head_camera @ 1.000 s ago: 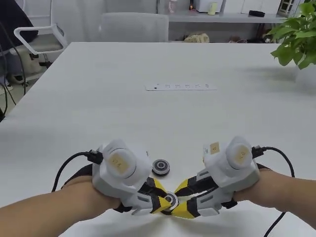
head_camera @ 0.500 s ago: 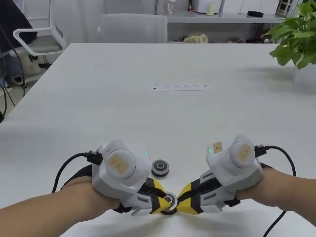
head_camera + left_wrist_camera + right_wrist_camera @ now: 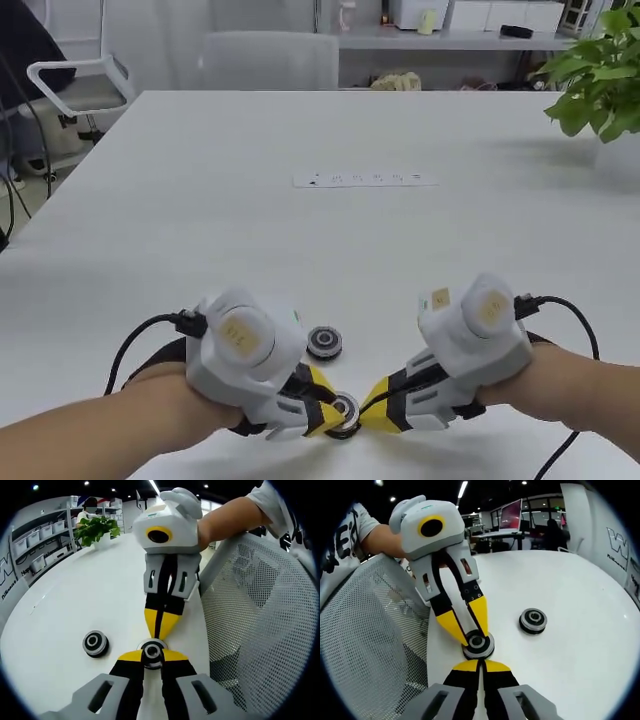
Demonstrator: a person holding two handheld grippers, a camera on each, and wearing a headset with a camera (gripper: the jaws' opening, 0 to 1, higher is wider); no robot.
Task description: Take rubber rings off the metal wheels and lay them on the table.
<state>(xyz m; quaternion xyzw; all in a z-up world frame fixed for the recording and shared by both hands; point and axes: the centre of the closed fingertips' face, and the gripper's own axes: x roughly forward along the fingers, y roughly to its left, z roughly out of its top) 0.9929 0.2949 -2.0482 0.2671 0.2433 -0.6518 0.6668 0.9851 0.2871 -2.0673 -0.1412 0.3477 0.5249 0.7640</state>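
Left tongs (image 3: 152, 656) are clamped across a metal wheel (image 3: 152, 651), one yellow tip on each side of it. The wheel sits low at the near edge of the desk (image 3: 300, 240), between the two hands. Can't tell if it rests on the surface or hangs just above it.

Right tongs (image 3: 481, 666) are pressed together and come in from the opposite side, tips butted against the wheel's black rubber ring (image 3: 491, 647). Can't tell whether any rubber is actually caught between them. The ring is still seated on the wheel.

A second wheel (image 3: 324, 341), ring also on, lies flat on the desk just beyond the held one, apart from both tongs.

A white power strip (image 3: 365, 178) lies mid-desk, well away. A potted plant (image 3: 595, 75) sits at the far right corner. A mesh chair back (image 3: 255, 620) is close behind the desk edge in both gripper views.
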